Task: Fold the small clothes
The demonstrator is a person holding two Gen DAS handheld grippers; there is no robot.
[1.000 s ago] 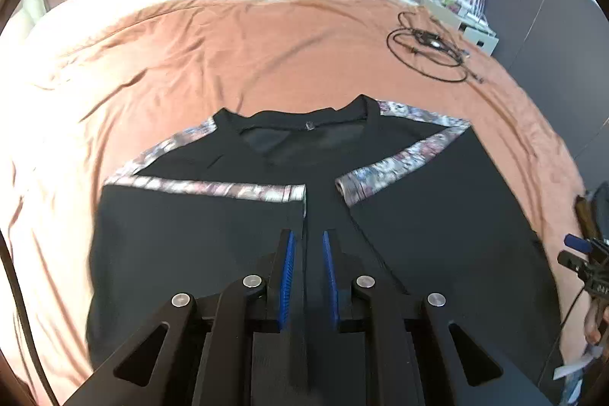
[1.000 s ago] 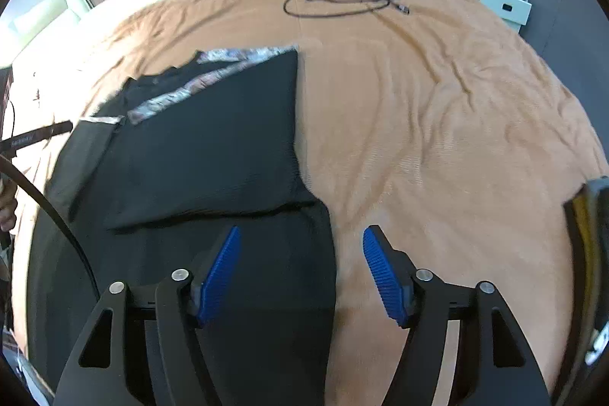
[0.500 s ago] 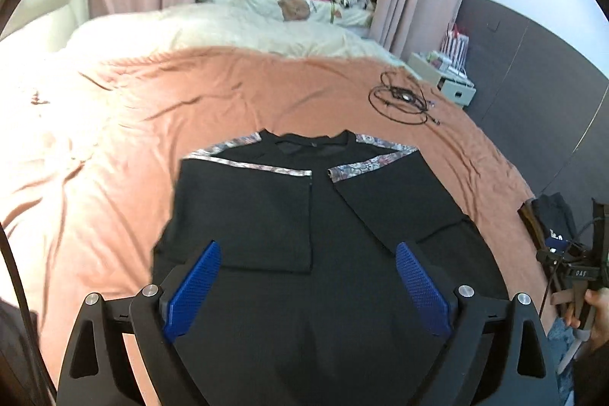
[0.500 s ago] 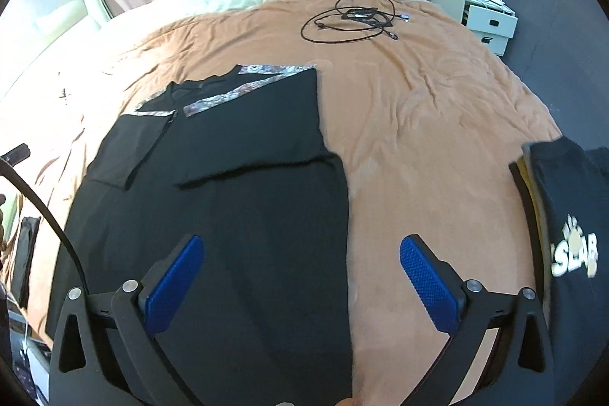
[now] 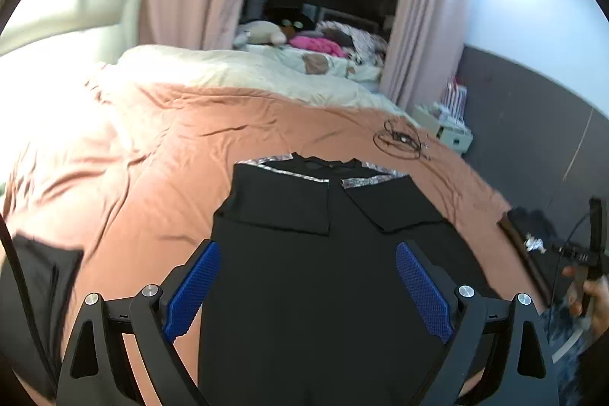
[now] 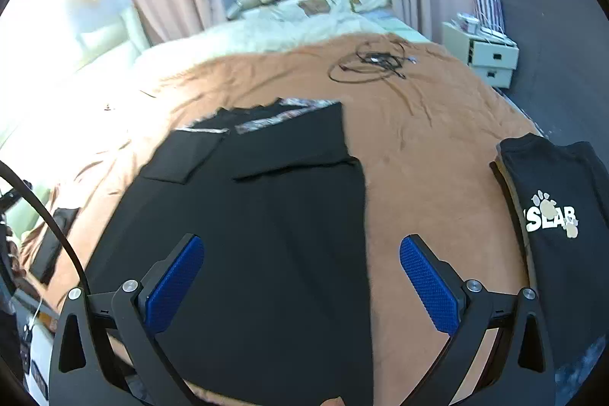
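Both my left tool (image 5: 304, 288) and right tool (image 6: 300, 284) hang wide open, empty, above the black shirt (image 6: 266, 215), sleeves tucked inward, probably lining up the hem fold.

Left tongs (image 5: 306, 286): two matte black angular arms with silver round screw heads, tipped with textured bright-blue pads (image 5: 192, 292). Right tongs (image 6: 300, 282) look identical; a thin black cable (image 6: 49, 227) curves at nine o'clock.

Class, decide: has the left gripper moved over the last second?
Yes. The left gripper has pulled back and up from the black shirt: the collar now looks farther off, and its jaws have opened.
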